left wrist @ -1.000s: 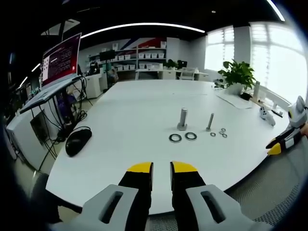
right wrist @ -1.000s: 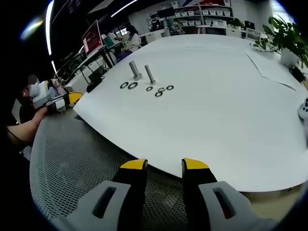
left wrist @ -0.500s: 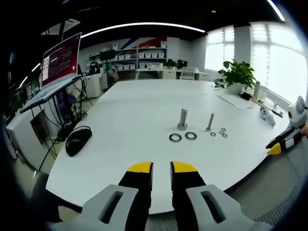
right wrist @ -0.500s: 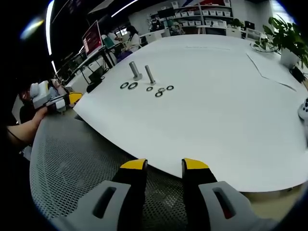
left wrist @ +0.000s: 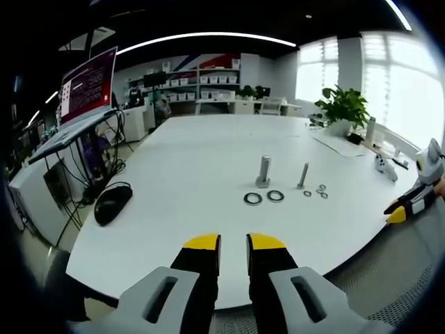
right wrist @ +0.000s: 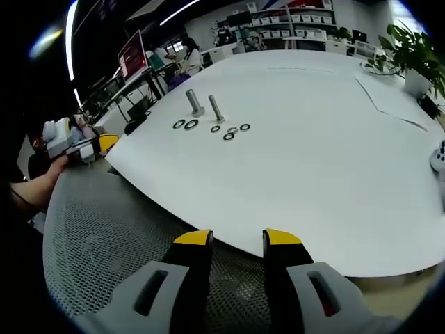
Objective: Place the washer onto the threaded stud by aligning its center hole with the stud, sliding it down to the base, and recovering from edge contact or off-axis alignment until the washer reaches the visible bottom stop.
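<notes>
Left gripper view: black mouse [left wrist: 112, 203] (table's left edge [left wrist: 87, 236]).

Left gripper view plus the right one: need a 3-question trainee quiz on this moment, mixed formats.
1. True or false: a washer is already on the thin stud.
2. Multiple choice: the two large washers lie A) threaded on the thick bolt, B) flat on the table in front of it, C) in the left tongs.
3. Fill in: in the left gripper view, the black object near the table's left edge is a ____.

Key
1. False; the small washers lie loose on the table beside it.
2. B
3. mouse
</notes>
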`<state>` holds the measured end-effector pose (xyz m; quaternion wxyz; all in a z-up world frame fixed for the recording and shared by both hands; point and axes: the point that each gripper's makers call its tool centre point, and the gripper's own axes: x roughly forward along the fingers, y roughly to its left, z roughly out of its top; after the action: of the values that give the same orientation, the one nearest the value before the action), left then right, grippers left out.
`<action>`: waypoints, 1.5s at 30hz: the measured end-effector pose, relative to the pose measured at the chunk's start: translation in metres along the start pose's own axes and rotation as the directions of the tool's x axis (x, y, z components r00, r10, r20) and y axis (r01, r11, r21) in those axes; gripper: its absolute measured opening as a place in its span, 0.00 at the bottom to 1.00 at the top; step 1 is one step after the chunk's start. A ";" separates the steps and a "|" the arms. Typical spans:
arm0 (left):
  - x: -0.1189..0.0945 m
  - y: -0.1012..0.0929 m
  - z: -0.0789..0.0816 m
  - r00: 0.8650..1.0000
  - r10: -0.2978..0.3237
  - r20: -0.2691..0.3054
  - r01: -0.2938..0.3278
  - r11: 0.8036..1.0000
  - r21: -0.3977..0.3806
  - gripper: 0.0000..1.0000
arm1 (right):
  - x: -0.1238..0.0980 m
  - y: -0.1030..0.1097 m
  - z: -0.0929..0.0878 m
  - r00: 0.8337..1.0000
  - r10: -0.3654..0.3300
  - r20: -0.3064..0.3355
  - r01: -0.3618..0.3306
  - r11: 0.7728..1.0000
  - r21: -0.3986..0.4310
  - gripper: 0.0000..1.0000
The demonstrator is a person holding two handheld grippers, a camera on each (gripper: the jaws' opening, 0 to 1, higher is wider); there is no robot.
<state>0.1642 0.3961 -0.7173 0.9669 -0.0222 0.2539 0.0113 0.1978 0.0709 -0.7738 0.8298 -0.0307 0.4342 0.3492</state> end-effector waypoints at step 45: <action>-0.001 0.003 0.007 0.999 0.005 0.043 -0.004 1.000 -0.008 0.13 | 0.000 -0.006 0.017 0.991 -0.044 -0.125 0.001 0.948 -0.319 0.33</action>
<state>0.1668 0.3991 -0.7114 0.9721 -0.0252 0.2328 0.0150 0.2135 0.0723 -0.7646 0.7878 -0.1920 0.4251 0.4024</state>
